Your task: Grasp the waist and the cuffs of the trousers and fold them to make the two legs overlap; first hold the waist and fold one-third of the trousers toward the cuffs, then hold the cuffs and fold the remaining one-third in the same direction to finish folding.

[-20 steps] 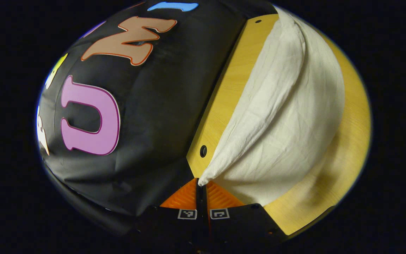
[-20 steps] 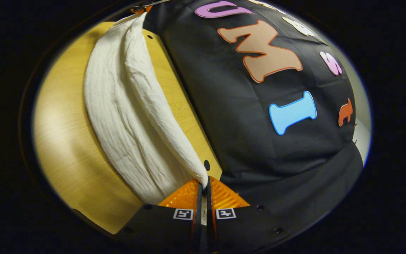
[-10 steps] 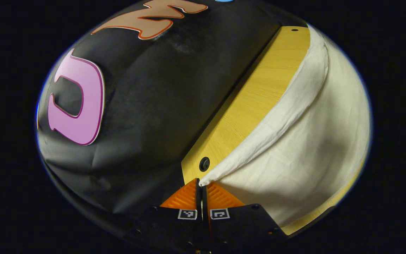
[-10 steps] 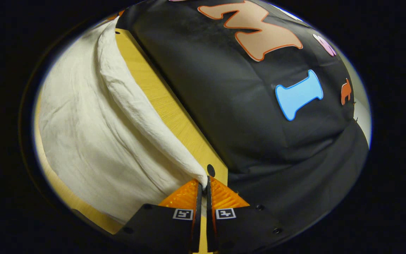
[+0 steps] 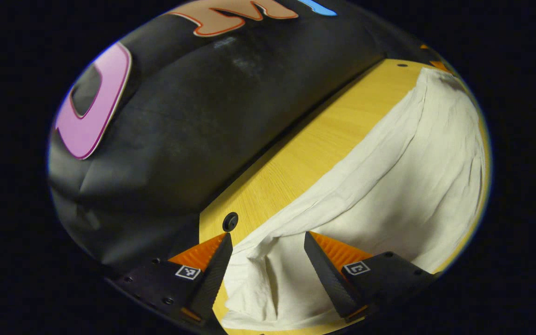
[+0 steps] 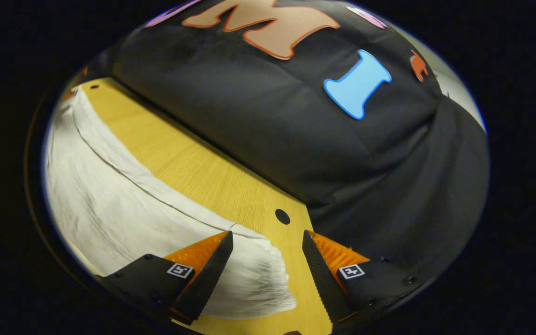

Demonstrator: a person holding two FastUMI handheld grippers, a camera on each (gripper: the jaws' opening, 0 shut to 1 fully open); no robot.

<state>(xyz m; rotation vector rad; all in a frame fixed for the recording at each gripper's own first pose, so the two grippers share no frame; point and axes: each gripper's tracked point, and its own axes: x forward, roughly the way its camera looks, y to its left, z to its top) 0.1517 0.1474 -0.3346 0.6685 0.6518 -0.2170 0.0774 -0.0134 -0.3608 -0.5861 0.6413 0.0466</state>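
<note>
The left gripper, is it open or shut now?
Open: the left gripper has its fingers spread apart over the trousers, pressing nothing; the cloth lies on the table.

A wooden table with round holes meets the black cloth wall.

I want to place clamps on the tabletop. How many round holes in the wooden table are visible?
2: one hole near the table corner just ahead of the left gripper, another at the far corner. The trousers may hide more.

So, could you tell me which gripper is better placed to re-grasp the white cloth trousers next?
Left, probably: the open left gripper straddles the white cloth trousers, while the right gripper has their end beside only one finger.
</note>
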